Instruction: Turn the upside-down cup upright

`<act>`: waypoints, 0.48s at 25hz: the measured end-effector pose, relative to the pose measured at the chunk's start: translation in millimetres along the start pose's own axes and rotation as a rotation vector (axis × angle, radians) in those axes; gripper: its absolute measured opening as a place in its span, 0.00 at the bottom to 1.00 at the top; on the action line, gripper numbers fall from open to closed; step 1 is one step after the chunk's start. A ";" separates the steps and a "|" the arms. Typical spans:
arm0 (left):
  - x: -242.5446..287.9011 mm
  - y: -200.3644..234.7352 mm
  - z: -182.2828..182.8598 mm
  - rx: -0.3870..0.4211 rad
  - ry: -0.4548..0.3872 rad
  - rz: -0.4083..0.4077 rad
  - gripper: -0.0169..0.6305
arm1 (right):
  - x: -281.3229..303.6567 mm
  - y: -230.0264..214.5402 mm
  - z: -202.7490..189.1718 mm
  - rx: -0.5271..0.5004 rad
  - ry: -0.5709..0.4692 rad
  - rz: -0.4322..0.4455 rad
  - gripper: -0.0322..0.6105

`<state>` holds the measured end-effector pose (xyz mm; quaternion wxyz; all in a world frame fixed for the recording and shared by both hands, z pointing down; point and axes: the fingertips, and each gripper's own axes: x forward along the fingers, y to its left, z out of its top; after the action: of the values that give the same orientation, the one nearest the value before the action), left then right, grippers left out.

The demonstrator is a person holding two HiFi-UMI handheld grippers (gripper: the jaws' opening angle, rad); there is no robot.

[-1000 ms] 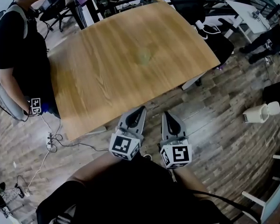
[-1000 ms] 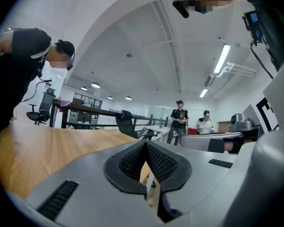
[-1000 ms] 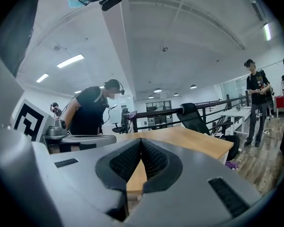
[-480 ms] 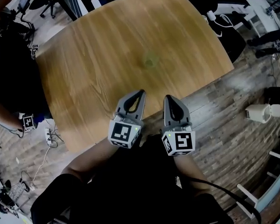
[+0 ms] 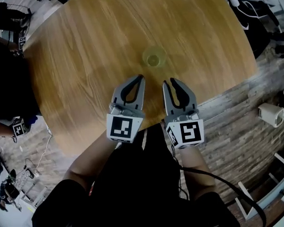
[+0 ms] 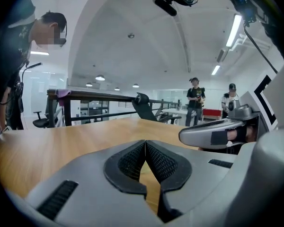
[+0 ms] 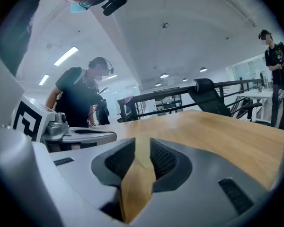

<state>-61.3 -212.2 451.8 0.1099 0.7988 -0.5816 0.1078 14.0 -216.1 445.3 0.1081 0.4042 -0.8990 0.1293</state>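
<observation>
A translucent yellow-green cup point(image 5: 154, 58) stands upside down near the middle of the round wooden table point(image 5: 85, 56). Both grippers hover over the table's near part, side by side, pointing at the cup and a short way from it. My left gripper point(image 5: 141, 77) is shut with nothing in it; its pads meet in the left gripper view point(image 6: 145, 144). My right gripper point(image 5: 167, 82) has its jaws opening, parted by a narrow gap with nothing between them. In the right gripper view point(image 7: 142, 143) the pale cup point(image 7: 143, 157) shows through that gap, farther off.
A person in black point(image 5: 9, 79) stands at the table's left edge. A white object point(image 5: 272, 115) lies on the wood floor at the right, with white furniture legs point(image 5: 255, 200) beyond. Black railings and office chairs point(image 6: 144, 105) stand behind the table.
Both grippers have moved forward from the floor side to over the table, toward the cup. The right jaws have parted slightly.
</observation>
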 end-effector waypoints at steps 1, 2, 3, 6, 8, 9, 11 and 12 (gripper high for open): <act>5.7 6.2 -2.5 0.024 -0.001 0.015 0.04 | 9.1 -1.2 -5.9 -0.005 0.012 0.025 0.20; 9.7 11.3 -5.8 0.053 0.001 0.030 0.04 | 17.1 -1.7 -12.1 -0.012 0.028 0.052 0.31; 13.0 15.1 -9.7 0.081 0.007 0.041 0.04 | 24.0 -2.6 -17.7 -0.021 0.041 0.076 0.35; 22.4 21.0 -24.6 0.119 0.037 0.055 0.04 | 41.1 -8.5 -26.3 -0.064 0.055 0.107 0.43; 25.1 24.2 -34.3 0.103 0.055 0.061 0.04 | 51.0 -10.4 -28.1 -0.092 0.060 0.112 0.47; 25.9 26.5 -38.9 0.093 0.062 0.065 0.04 | 56.6 -10.6 -28.3 -0.102 0.059 0.116 0.49; 27.4 32.4 -47.0 0.089 0.070 0.071 0.04 | 70.3 -9.9 -27.4 -0.107 0.048 0.130 0.52; 27.6 35.3 -50.6 0.090 0.073 0.075 0.04 | 77.3 -8.8 -26.8 -0.108 0.040 0.139 0.54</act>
<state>-88.9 -232.6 510.0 0.0908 0.7760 -0.6014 0.1671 -27.2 -267.2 494.9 0.1385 0.3316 -0.9282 0.0961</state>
